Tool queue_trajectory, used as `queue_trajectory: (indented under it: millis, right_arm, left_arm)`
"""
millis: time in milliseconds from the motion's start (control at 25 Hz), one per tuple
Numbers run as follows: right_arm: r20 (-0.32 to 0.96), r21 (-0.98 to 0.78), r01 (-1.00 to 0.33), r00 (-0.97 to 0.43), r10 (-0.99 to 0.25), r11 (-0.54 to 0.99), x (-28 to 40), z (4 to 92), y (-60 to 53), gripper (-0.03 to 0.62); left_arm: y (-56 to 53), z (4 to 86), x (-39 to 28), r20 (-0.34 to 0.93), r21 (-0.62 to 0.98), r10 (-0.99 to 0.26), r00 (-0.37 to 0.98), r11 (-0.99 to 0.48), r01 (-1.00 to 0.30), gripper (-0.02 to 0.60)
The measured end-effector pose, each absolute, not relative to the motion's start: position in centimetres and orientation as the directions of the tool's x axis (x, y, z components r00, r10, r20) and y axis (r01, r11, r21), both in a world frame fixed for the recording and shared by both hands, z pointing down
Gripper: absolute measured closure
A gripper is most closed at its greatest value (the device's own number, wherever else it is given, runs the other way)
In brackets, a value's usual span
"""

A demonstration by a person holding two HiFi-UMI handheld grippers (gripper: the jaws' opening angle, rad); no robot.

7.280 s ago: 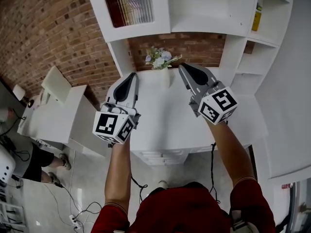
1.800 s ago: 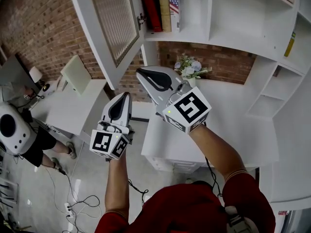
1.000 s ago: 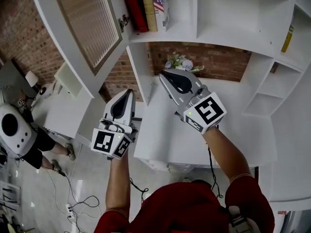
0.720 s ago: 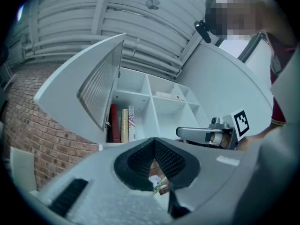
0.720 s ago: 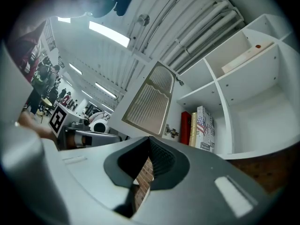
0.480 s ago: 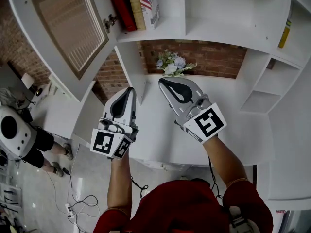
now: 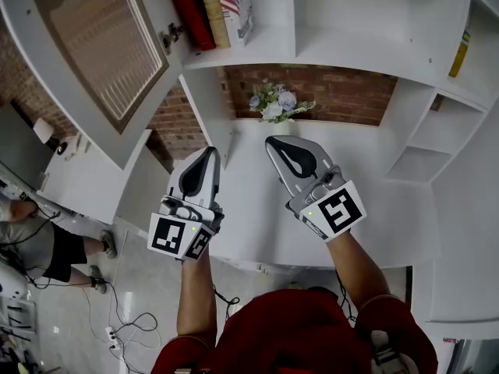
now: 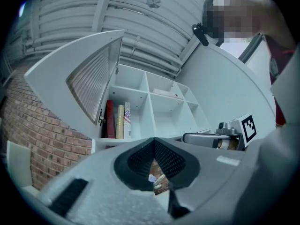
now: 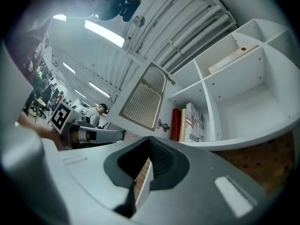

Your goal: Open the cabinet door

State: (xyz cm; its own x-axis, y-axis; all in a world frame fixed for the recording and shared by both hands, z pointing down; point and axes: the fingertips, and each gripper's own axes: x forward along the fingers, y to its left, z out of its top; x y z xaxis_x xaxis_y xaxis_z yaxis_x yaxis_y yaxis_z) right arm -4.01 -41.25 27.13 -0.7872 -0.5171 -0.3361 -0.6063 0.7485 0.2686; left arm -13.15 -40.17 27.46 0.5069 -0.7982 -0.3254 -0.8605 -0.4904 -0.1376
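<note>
The door stands swung wide open at the far left, hinged on the cabinet's left edge, its ribbed glass panel facing the room. Behind it the opened compartment holds upright books; the compartments to the right are mostly bare. Below the cabinet, flowers stand at the far edge of the white tabletop, against a brick wall. Both tongs hover above the tabletop's near part, well clear of the door, pointing away and slightly up. The left tongs are pressed together with nothing between them. The right tongs are likewise pressed together and hold nothing. A person stands on the floor at the far left.
</note>
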Motion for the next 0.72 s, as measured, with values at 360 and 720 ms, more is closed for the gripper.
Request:
queue_trajectory:
  millis: [360, 720]
  right_arm:
    - [-0.323, 0.297, -0.625, -0.777, -0.54, 0.722, -4.2, 28.1, -41.7, 0.582]
    - [-0.299, 0.277, -0.625, -0.778, -0.553, 0.73, -4.2, 29.2, -41.8, 0.582]
  left_arm:
    - [-40.5, 28.3, -13.3, -0.308, -0.147, -0.802, 0.512, -0.492, -0.858, 0.581]
    - [-40.5, 28.6, -13.6, -0.303, -0.142, -0.801, 0.516, -0.497, -0.856, 0.581]
